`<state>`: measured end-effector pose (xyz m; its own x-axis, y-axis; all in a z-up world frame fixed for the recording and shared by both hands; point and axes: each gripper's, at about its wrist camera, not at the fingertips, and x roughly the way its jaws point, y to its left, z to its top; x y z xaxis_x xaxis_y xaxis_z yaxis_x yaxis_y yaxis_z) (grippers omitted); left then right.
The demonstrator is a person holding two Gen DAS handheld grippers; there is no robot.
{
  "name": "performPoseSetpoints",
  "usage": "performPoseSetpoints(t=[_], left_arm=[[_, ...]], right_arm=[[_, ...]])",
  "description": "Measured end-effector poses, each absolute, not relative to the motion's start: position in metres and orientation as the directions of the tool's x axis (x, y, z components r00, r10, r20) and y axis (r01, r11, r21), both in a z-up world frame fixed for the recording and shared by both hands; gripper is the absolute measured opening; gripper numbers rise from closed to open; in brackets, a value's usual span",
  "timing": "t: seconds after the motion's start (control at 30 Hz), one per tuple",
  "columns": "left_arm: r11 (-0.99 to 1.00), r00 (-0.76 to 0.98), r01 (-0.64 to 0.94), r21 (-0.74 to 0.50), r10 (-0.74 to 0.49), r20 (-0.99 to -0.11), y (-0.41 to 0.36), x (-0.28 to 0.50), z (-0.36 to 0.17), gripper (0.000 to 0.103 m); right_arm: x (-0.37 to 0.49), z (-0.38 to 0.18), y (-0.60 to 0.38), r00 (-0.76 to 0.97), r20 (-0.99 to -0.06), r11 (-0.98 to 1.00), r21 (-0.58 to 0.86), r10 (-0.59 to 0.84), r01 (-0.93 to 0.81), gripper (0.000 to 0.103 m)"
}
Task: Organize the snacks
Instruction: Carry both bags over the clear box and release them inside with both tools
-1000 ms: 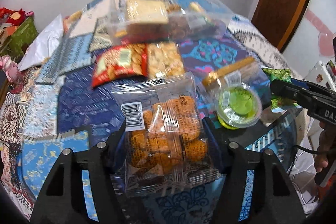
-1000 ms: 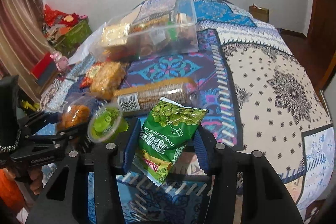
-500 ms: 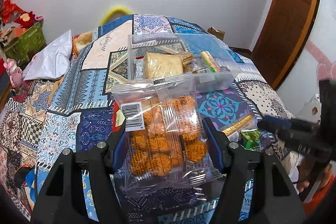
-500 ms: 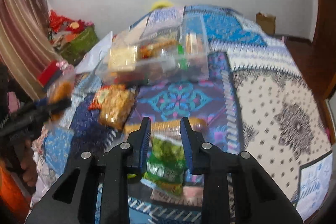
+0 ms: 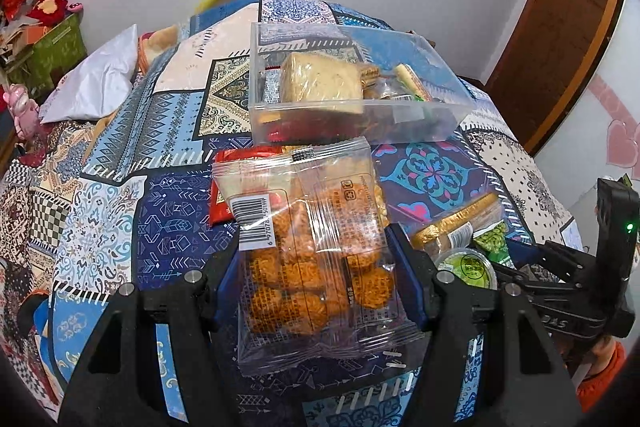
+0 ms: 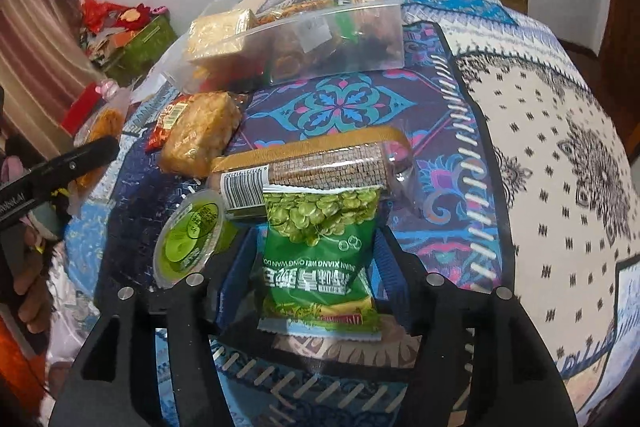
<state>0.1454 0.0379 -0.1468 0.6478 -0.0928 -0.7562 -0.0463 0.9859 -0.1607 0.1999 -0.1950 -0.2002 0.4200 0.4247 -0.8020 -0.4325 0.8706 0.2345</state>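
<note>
My left gripper [image 5: 316, 267] is shut on a clear bag of orange fried snacks [image 5: 312, 259] and holds it above the patterned bedspread [image 5: 120, 211], in front of a clear plastic bin [image 5: 344, 123] with several snacks inside. My right gripper [image 6: 316, 263] stands open around a green bag of broad beans [image 6: 320, 251] that lies on the bedspread [image 6: 560, 147]. A green jelly cup [image 6: 190, 235] and a long biscuit pack [image 6: 320, 167] lie beside that bag. The clear bin [image 6: 296, 39] stands further back.
A red snack bag [image 5: 224, 203] and a pack of yellow puffs [image 6: 200, 135] lie between the bin and my grippers. A white pillow [image 5: 96, 83] lies at the left. A brown door [image 5: 568, 27] is at the right. The bed edge is near the right gripper.
The left gripper rose with the orange snack bag toward the bin. The right gripper had narrowed and drawn back from the green bag; now it is open around it again.
</note>
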Motion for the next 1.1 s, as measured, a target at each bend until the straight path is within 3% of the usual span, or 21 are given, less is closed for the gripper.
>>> performPoseSetpoints(t=[0.17,0.5,0.8,1.1], left_arm=[[0.986,0.666,-0.045,-0.160,-0.090,-0.740,0.038,0.145,-0.138,0.065],[0.986,0.723,-0.025,-0.166,-0.097,-0.684,0.041,0.162,-0.103,0.065],[0.981,0.744,-0.028,-0.191,-0.107,-0.660,0.054,0.221,-0.078,0.065],[0.973,0.715,-0.051,-0.224,-0.121,-0.689,0.066,0.295,-0.090,0.065]], right_arm=[[0.200,-0.195,-0.196,0.446,-0.792,0.876,0.219,0.417,-0.430,0.041],[0.209,-0.136,-0.210,0.534,-0.700,0.864,0.251,0.474,-0.436,0.041],[0.262,-0.086,-0.177,0.610,-0.600,0.843,0.237,0.518,-0.483,0.041],[0.330,-0.090,-0.140,0.597,-0.598,0.835,0.261,0.534,-0.485,0.041]])
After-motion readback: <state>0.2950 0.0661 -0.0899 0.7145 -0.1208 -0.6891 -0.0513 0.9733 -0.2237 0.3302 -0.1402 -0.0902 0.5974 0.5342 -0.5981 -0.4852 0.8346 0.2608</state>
